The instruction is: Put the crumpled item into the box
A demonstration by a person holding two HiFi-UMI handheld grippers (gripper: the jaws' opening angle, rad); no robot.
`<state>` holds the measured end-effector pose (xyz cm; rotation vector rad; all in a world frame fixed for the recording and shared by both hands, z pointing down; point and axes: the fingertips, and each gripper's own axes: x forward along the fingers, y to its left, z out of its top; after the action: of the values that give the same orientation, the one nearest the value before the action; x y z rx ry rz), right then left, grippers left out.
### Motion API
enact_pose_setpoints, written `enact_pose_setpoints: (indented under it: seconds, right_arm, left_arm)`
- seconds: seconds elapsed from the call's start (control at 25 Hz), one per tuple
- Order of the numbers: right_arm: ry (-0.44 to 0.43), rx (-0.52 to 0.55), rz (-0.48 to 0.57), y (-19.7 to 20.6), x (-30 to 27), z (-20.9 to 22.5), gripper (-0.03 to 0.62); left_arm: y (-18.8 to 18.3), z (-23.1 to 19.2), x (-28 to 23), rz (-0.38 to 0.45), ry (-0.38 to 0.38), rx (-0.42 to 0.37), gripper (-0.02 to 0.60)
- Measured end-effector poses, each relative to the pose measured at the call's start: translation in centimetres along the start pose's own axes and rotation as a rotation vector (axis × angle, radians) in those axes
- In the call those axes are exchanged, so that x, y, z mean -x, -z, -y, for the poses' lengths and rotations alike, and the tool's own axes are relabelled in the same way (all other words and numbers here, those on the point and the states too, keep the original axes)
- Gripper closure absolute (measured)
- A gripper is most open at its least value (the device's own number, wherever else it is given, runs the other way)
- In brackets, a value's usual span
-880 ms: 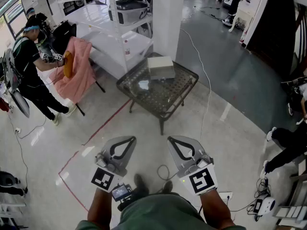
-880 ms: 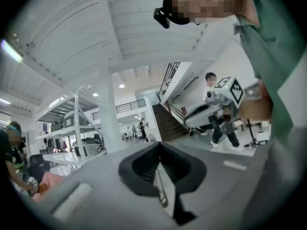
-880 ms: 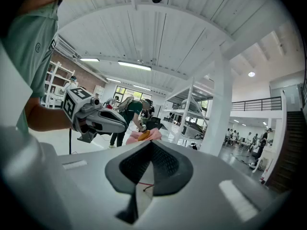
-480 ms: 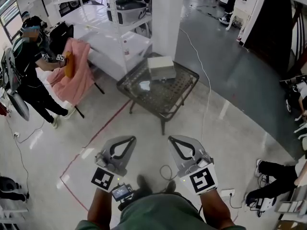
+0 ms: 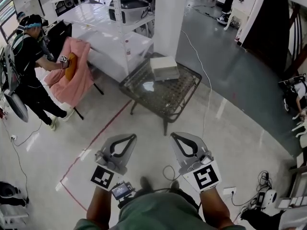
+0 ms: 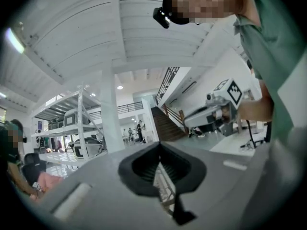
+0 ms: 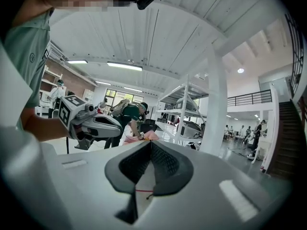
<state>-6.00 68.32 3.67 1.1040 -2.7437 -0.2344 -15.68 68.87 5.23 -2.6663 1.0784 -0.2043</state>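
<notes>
A small dark mesh-top table [image 5: 178, 96] stands on the floor some way ahead of me. On its far side rests a pale closed box [image 5: 164, 67]. The crumpled item [image 5: 147, 86], a small whitish scrap, lies on the mesh to the left of the box and nearer to me. Both grippers hover low in the head view, well short of the table. My left gripper [image 5: 130, 137] [image 6: 159, 144] is shut with nothing in it. My right gripper [image 5: 173, 136] [image 7: 150, 143] also has its tips together and holds nothing.
White shelving [image 5: 117, 20] and a white pillar [image 5: 171, 13] stand behind the table. At the left, a person [image 5: 29, 61] handles a pink cloth [image 5: 76, 71]. A red floor line [image 5: 98, 131] runs toward the table. Cables and a socket [image 5: 225, 191] lie at the lower right.
Both grippers stay shut and keep much the same place. The legs of a person at the right edge have moved out of view. The person at the left has shifted a little.
</notes>
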Motion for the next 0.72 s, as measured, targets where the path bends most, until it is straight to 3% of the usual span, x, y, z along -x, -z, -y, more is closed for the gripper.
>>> enact_pose_setpoints:
  seconds: [0.36, 0.6, 0.72]
  right_arm:
    - [0.020, -0.014, -0.033, 0.6, -2.2, 0.9, 0.589]
    - [0.013, -0.038, -0.029, 2.4, -4.0, 5.5, 0.589]
    - [-0.007, -0.042, -0.028, 3.0, -5.2, 8.1, 0.589]
  left_arm:
    - [1.5, -1.5, -0.9, -0.003, 0.035, -0.002, 0.578]
    - [2.9, -2.6, -5.1, -0.038, 0.037, -0.006, 0.578]
    - [3.1, -3.6, -7.7, -0.042, 0.015, 0.031, 0.578]
